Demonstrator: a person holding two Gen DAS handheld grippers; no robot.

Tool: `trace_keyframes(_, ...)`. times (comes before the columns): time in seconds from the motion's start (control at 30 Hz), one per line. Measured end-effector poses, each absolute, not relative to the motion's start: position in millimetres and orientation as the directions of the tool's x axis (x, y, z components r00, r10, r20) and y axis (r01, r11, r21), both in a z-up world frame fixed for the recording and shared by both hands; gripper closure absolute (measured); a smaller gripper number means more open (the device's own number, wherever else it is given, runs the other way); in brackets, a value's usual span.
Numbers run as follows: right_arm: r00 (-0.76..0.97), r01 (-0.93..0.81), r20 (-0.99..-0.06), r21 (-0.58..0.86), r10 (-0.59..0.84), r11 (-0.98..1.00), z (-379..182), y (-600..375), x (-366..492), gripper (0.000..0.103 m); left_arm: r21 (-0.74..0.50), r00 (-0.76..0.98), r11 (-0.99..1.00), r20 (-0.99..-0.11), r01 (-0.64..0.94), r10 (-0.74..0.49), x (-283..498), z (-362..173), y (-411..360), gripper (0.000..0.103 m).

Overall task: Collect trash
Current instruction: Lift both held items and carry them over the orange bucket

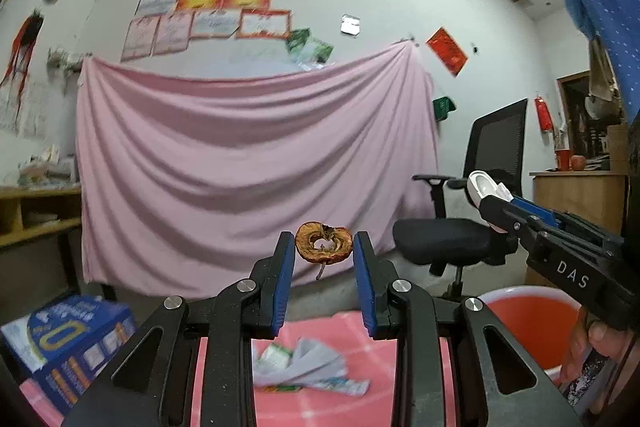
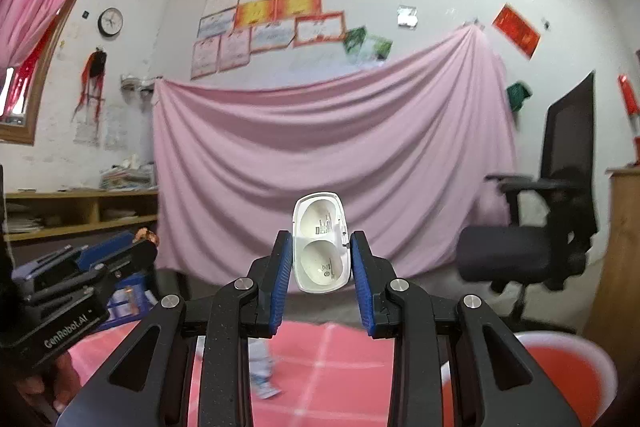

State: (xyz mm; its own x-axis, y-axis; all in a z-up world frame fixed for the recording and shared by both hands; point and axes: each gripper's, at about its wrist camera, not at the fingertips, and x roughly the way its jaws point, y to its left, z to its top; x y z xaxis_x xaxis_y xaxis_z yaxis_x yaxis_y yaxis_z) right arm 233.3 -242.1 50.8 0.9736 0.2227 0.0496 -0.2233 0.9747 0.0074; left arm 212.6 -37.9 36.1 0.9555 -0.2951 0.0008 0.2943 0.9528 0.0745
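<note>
My left gripper [image 1: 324, 247] is shut on a browned apple core [image 1: 324, 242], held level in the air with its stem hanging down. My right gripper [image 2: 318, 251] is shut on an open white plastic case [image 2: 319, 243] with two round hollows. In the left wrist view the right gripper [image 1: 486, 201] comes in from the right with the white case [image 1: 482, 187] at its tip, above a red bin with a white rim [image 1: 524, 319]. The same red bin [image 2: 568, 371] sits at the lower right of the right wrist view. Crumpled wrappers [image 1: 304, 367] lie on the pink checked tablecloth [image 1: 360, 347] below.
A blue carton [image 1: 68, 343] stands at the table's left. A black office chair [image 1: 472, 223] is behind the bin, before a pink sheet [image 1: 248, 163] hung on the wall. Wooden shelves [image 2: 80, 215] run along the left; a wooden cabinet [image 1: 576, 195] stands right.
</note>
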Motion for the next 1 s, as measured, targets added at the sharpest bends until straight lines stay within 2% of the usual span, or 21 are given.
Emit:
trace_keyframes(0.23,0.990,-0.124,0.077,0.052,0.120,0.991,59.2,-285.6,224.6,0.076,0.113,0.930,0.926,0.038,0.360,-0.366,204.7,55.7,-89.5,0.078)
trace_keyframes(0.5,0.998,-0.028,0.067,0.104,0.021,0.994,62.1,-326.7,217.2,0.076,0.125,0.894,0.887,-0.002,0.445,-0.448,212.4,66.0,-151.4,0.078)
trace_keyframes(0.8,0.996,0.071,-0.074,0.241,-0.054,0.968,47.5,-376.9,230.8,0.076,0.116,0.833,0.827,-0.136,0.551,-0.536,238.3,60.5,-205.3,0.077)
trace_keyframes(1.0,0.984,0.117,-0.159,0.268,-0.076,0.956,39.2,-395.6,236.7,0.076,0.069,0.787,0.797,-0.227,0.600,-0.574,252.6,54.0,-225.5,0.078)
